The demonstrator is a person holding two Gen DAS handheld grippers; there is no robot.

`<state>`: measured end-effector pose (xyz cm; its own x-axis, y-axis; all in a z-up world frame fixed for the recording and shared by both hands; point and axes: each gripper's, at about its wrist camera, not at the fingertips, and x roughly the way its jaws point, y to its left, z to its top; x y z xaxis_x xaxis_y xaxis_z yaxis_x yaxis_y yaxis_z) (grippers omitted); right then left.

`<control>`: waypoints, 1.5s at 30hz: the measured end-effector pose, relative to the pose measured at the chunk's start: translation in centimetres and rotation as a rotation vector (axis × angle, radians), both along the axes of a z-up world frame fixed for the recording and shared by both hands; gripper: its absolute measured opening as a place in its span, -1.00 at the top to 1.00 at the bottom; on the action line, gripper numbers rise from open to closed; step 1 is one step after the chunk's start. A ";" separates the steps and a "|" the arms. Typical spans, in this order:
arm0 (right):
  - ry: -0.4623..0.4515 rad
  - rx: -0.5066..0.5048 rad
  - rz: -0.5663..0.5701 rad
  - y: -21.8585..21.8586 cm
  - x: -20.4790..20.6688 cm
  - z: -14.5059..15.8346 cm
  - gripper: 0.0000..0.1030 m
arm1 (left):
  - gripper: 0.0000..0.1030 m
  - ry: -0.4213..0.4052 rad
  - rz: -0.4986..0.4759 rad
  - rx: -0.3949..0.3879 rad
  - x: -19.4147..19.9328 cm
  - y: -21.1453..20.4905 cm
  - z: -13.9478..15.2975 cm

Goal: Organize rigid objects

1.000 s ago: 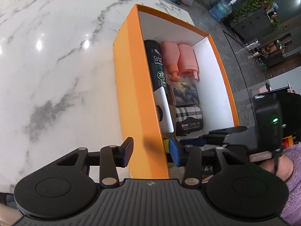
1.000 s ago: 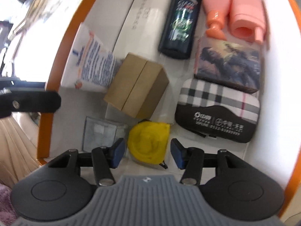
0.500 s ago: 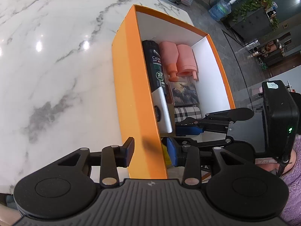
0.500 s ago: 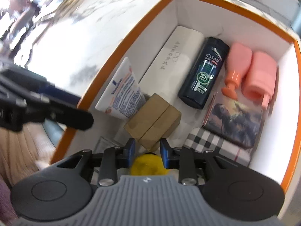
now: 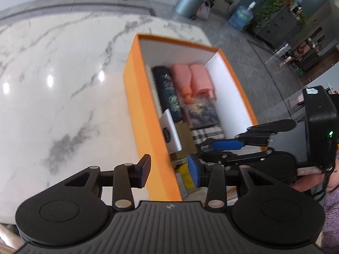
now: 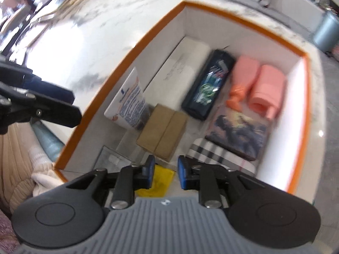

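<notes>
An orange box (image 5: 139, 114) with white inner walls stands on the marble table (image 5: 53, 74). In it lie a dark shampoo bottle (image 6: 208, 86), two pink bottles (image 6: 243, 78), a picture-printed box (image 6: 239, 133), a plaid case (image 6: 211, 154), a brown carton (image 6: 163, 131), a white tube (image 6: 129, 101), a long white box (image 6: 175, 78) and a yellow thing (image 6: 159, 182). My left gripper (image 5: 169, 170) is open and straddles the box's near left wall from above. My right gripper (image 6: 166, 170) hovers over the near end of the box. Its jaws are opening a little, with nothing pressed between them. The yellow thing lies below, partly behind its left finger.
A small clear box (image 6: 112, 158) lies in the near left corner of the orange box. The marble top stretches left of the box. Beyond the table edge are a grey bin (image 5: 190, 0), a water jug (image 5: 241, 17) and plants. A purple sleeve (image 5: 330, 211) shows at right.
Both grippers have risen, so more of the box and room shows. The right jaws narrowed from wide over the yellow thing, which stays on the box floor.
</notes>
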<state>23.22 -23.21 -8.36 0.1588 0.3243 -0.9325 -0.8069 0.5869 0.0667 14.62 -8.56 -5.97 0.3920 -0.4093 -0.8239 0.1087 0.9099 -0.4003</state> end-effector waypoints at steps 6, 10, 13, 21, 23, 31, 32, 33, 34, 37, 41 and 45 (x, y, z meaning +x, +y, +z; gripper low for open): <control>-0.070 0.141 -0.175 -3.7 -1.8 3.7 0.16 | 0.12 -0.131 -0.016 -0.019 -2.6 -1.1 2.6; -0.135 0.245 -0.267 -6.0 -4.3 6.0 0.12 | 0.12 -0.268 -0.012 0.023 -5.0 -2.3 4.2; -0.162 0.324 -0.337 -7.4 -6.3 7.2 0.07 | 0.12 -0.372 -0.014 0.098 -6.8 -3.5 5.2; -0.318 0.463 -0.449 -9.5 -11.8 9.4 0.01 | 0.11 -0.669 0.014 0.323 -11.0 -5.5 6.3; -0.368 0.468 -0.478 -9.8 -13.1 9.7 -0.08 | 0.07 -0.706 -0.006 0.346 -11.5 -5.4 6.4; -0.454 0.486 -0.561 -10.8 -16.9 9.3 -0.58 | -0.44 -0.833 0.075 0.400 -13.1 -4.6 5.8; -0.467 0.489 -0.566 -10.8 -17.3 9.1 -0.60 | -0.51 -0.830 0.094 0.387 -13.3 -4.7 5.6; -0.484 0.484 -0.567 -10.7 -17.6 8.8 -0.63 | -0.56 -0.820 0.112 0.374 -13.5 -4.7 5.3; -0.504 0.473 -0.570 -10.5 -17.9 8.6 -0.71 | -0.56 -0.806 0.124 0.366 -13.6 -4.8 4.9; -0.553 0.439 -0.591 -10.2 -18.5 7.6 -0.75 | -0.56 -0.794 0.169 0.374 -14.2 -5.2 3.9; -0.599 0.427 -0.609 -10.3 -19.6 6.4 -0.75 | -0.76 -0.793 0.224 0.390 -15.4 -5.7 2.6; -0.627 0.426 -0.652 -10.5 -20.1 5.2 -0.75 | -0.76 -0.767 0.217 0.409 -15.7 -5.8 1.6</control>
<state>3.10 -33.69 -3.14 0.8486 0.2857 -0.4453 -0.2966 0.9538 0.0468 -1.06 -14.40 -4.33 0.9296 0.0063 -0.3686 0.0218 0.9972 0.0719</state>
